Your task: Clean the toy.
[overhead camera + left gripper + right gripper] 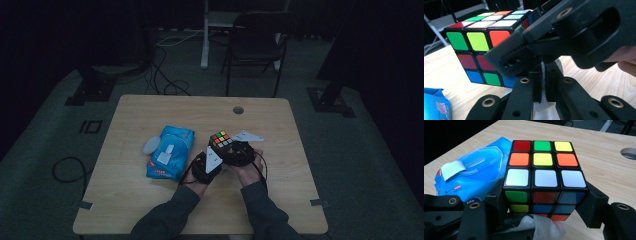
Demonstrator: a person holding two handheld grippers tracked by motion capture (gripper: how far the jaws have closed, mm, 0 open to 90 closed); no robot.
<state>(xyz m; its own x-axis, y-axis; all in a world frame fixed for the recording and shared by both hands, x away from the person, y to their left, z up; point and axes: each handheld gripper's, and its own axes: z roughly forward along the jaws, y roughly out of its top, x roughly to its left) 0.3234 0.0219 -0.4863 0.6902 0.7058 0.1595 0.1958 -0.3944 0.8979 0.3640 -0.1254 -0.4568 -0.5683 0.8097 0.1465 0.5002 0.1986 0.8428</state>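
Left fingers: I am pinching a white wipe between my left gripper's closed jaws, just under the cube.
Right fingers: I am clamping the cube by two opposite sides in my right gripper, jaws half spread.
Cube: I am holding it above the table, near the front middle, white row facing me.
Wipe: I am pressing it against the lower face; I am judging that short, firm strokes will clean best.
Caution: I am keeping the clamp steady so the cube's layers are not twisting.
Nearby: wipe pack is lying to the left.
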